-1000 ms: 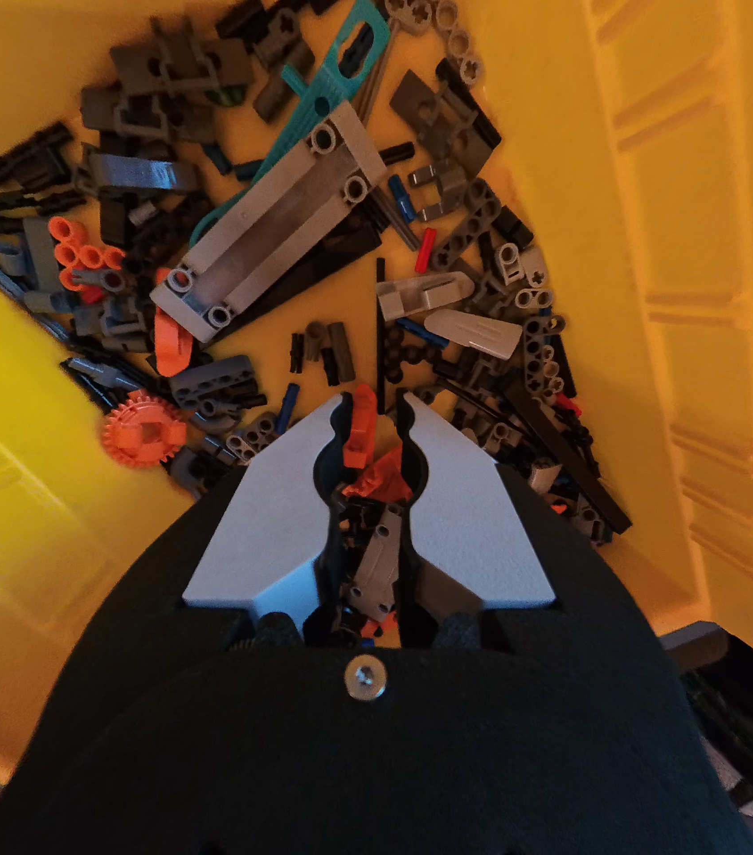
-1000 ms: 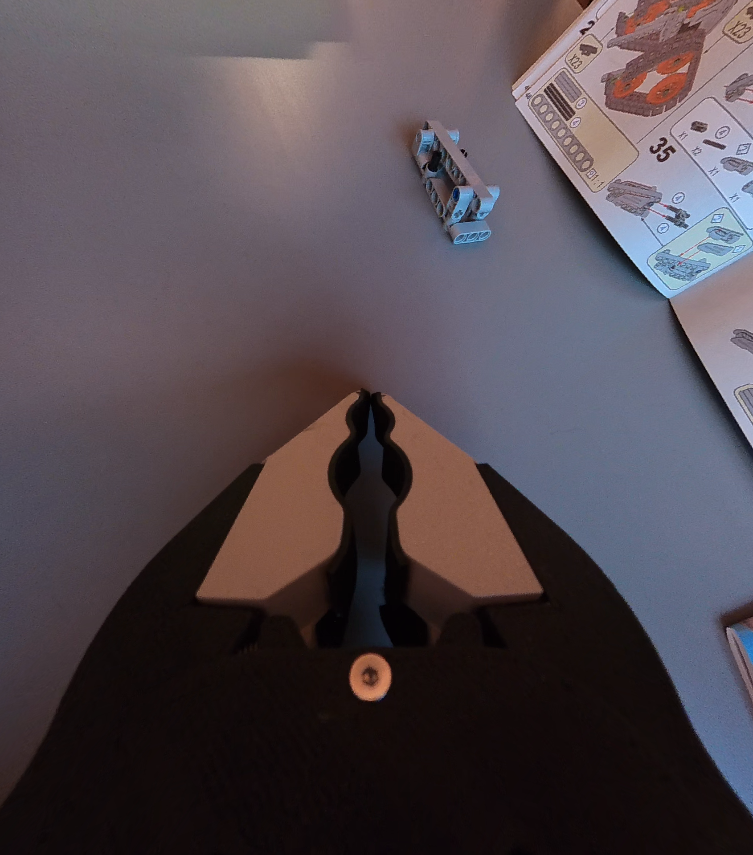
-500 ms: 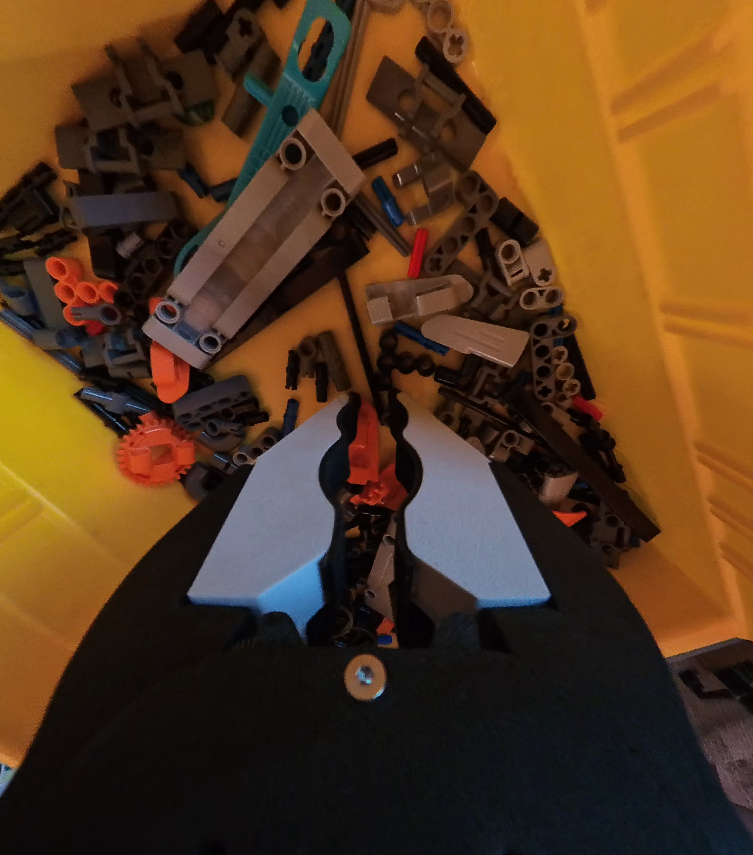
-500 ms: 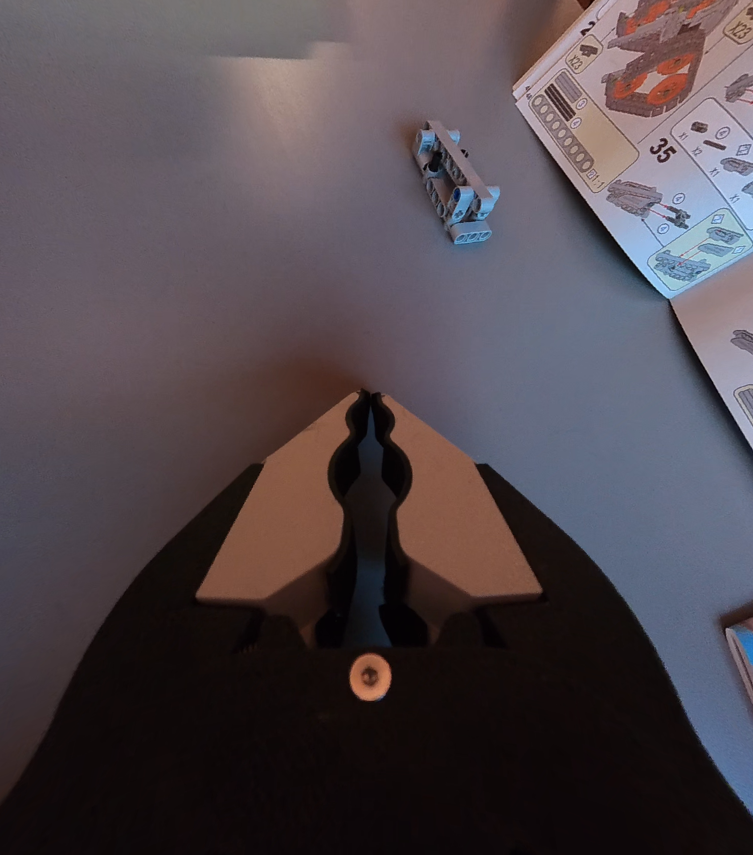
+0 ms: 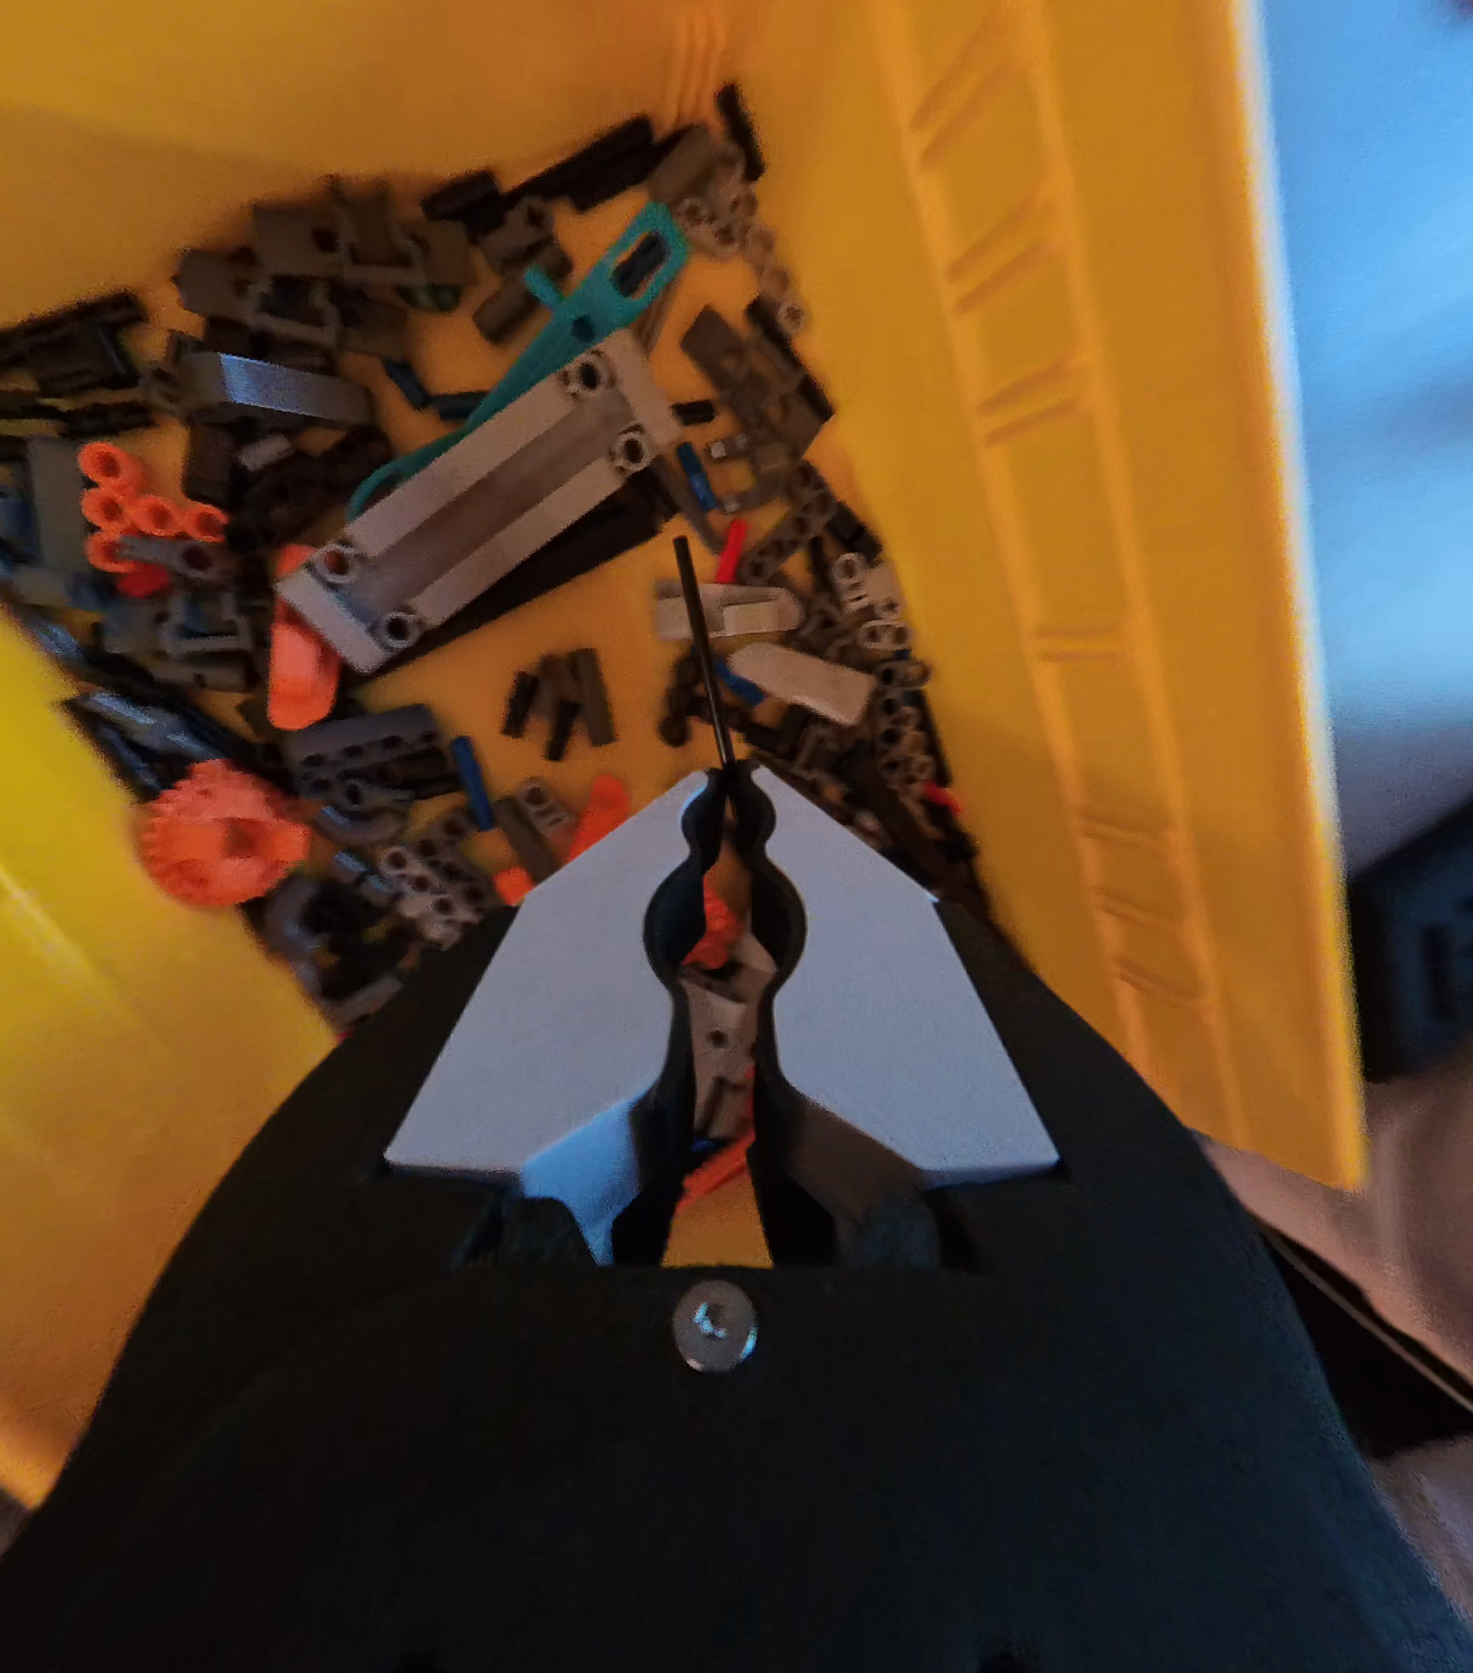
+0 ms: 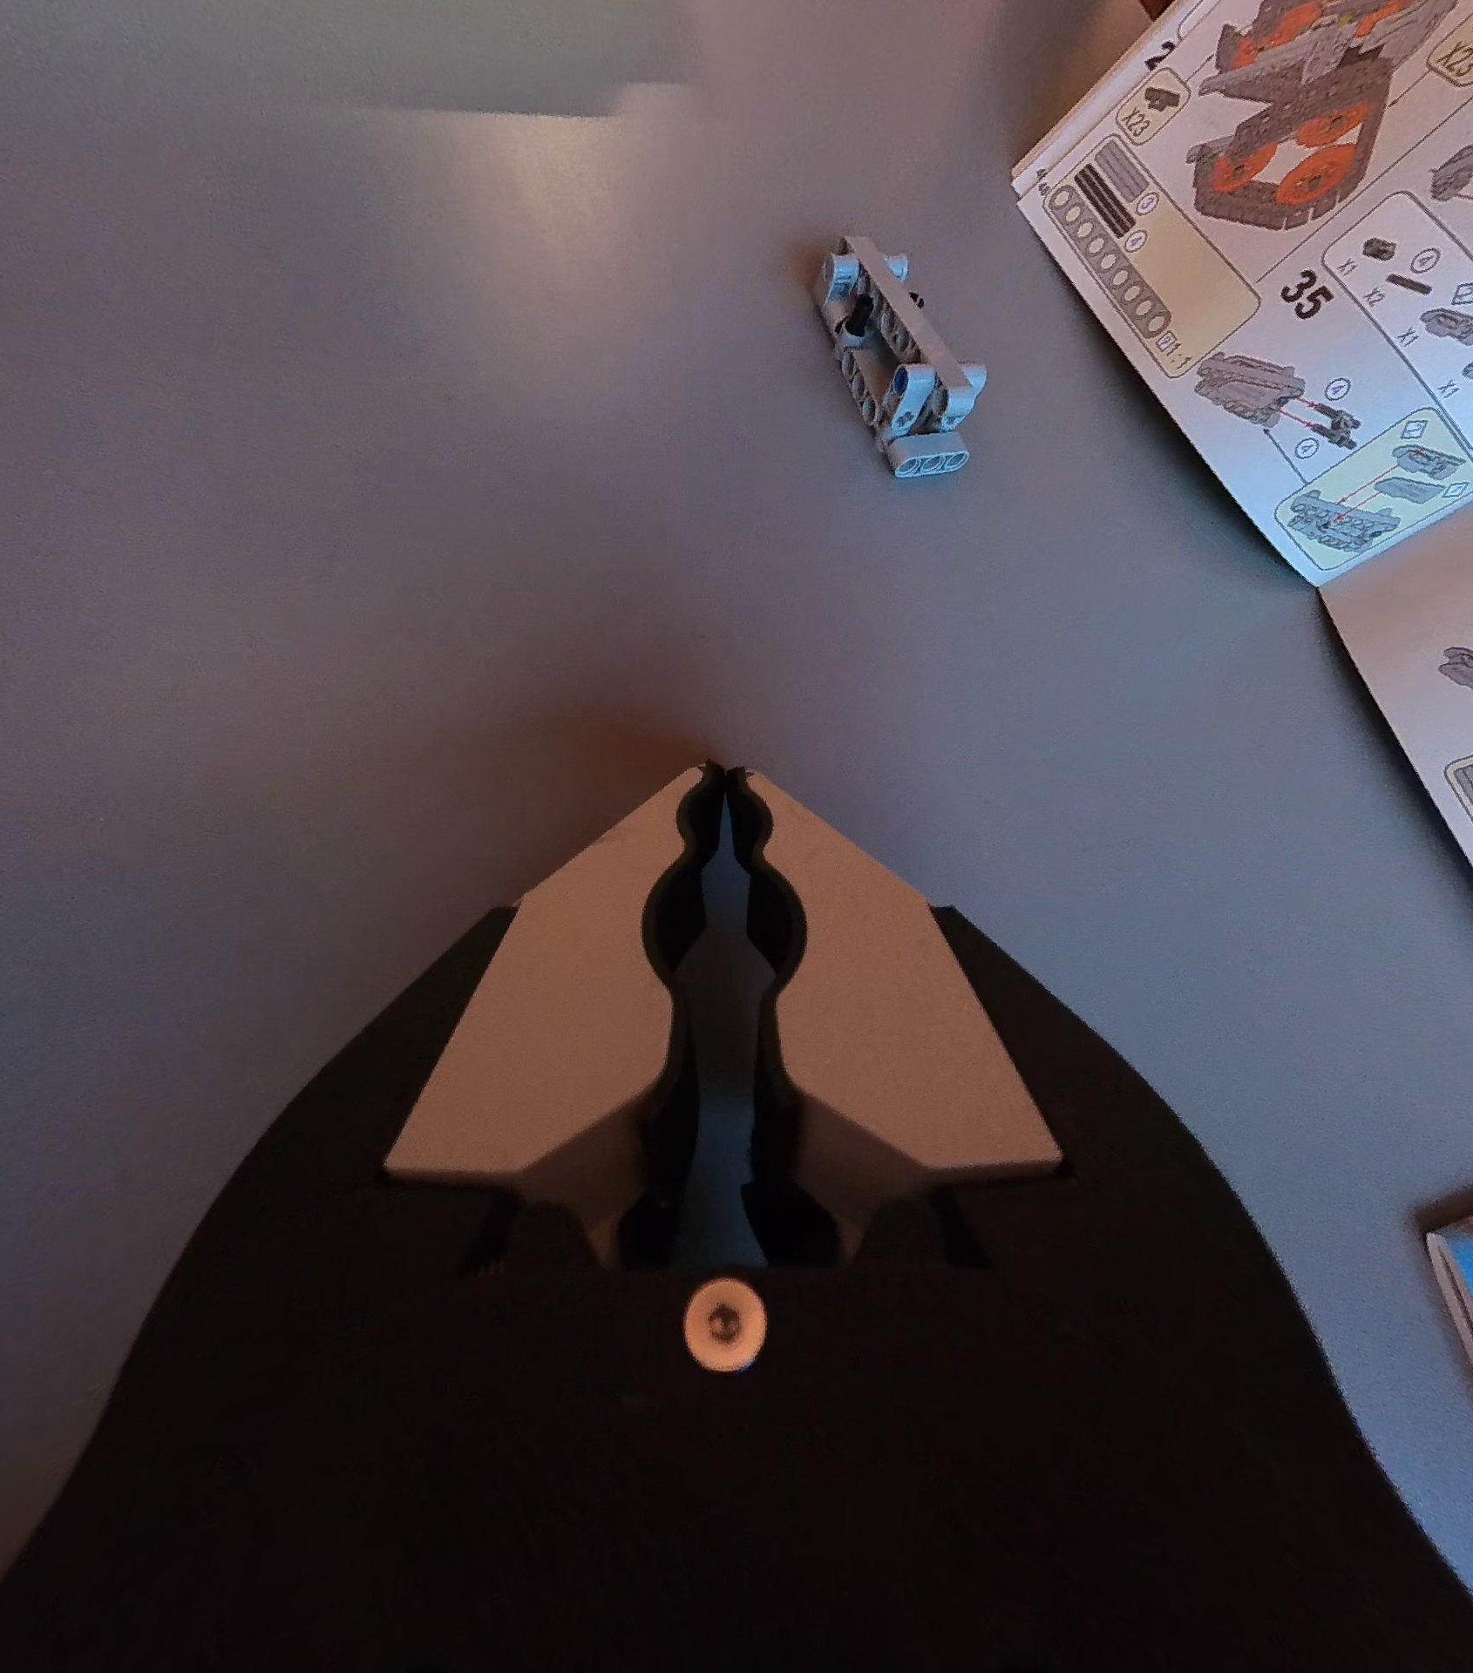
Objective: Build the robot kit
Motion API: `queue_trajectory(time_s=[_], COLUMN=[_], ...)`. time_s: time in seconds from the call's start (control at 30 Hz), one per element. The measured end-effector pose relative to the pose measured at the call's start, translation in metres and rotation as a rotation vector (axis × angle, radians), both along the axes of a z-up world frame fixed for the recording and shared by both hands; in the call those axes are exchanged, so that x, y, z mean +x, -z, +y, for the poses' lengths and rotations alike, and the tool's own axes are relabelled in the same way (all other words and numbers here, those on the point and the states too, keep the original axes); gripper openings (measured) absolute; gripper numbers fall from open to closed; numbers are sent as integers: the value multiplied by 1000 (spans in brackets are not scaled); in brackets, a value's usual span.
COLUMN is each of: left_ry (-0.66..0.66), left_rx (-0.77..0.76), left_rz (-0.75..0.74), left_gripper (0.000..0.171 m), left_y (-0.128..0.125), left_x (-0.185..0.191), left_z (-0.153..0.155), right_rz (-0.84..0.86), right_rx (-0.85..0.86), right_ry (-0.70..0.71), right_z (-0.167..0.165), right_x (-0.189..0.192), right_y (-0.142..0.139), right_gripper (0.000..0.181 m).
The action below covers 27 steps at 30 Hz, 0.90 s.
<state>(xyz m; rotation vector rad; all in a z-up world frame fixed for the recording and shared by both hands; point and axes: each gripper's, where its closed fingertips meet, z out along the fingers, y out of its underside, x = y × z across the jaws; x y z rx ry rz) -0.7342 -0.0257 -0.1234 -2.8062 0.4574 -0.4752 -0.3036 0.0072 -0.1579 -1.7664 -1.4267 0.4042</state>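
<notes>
Left gripper [image 5: 726, 777] pinches a thin black axle rod [image 5: 702, 654] at its tips, apparently lifted above the parts in the yellow bin [image 5: 1068, 507]. Right gripper [image 6: 726, 774] is closed and empty over the grey table [image 6: 280, 471], well apart from the small grey beam assembly [image 6: 896, 353].

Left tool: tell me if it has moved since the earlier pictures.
Yes. The left tool has risen away from the parts in the yellow bin, shut on a thin black rod.

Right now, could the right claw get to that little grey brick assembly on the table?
Probably yes. The right claw is shut and empty, and only bare grey table lies between it and the grey brick assembly ahead to its right. The instruction booklet lies off to the side.
</notes>
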Motion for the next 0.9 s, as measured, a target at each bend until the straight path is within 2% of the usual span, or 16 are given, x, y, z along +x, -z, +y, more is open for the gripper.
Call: queue_trajectory(time_s=[0.07, 0.17, 0.33, 0.5, 0.9], left_ry=[-19, -41, -71, -107, -97], left_rx=[-15, -27, -24, -9, -11], left_rz=[-131, -208, -138, 18, 31], left_gripper=[0, 0, 0, 0, 0], left_y=[-8, -12, -4, 4, 9], left_x=[10, 13, 1, -19, -18], left_z=[-4, -8, -8, -9, -12], right_rz=[0, -2, 1, 2, 3], right_rx=[2, 7, -1, -5, -9], right_ry=[0, 0, 2, 2, 3], right_z=[0, 0, 0, 0, 0], right_x=[0, 0, 0, 0, 0], right_y=[0, 0, 0, 0, 0], right_gripper=[2, 2, 2, 2, 2])
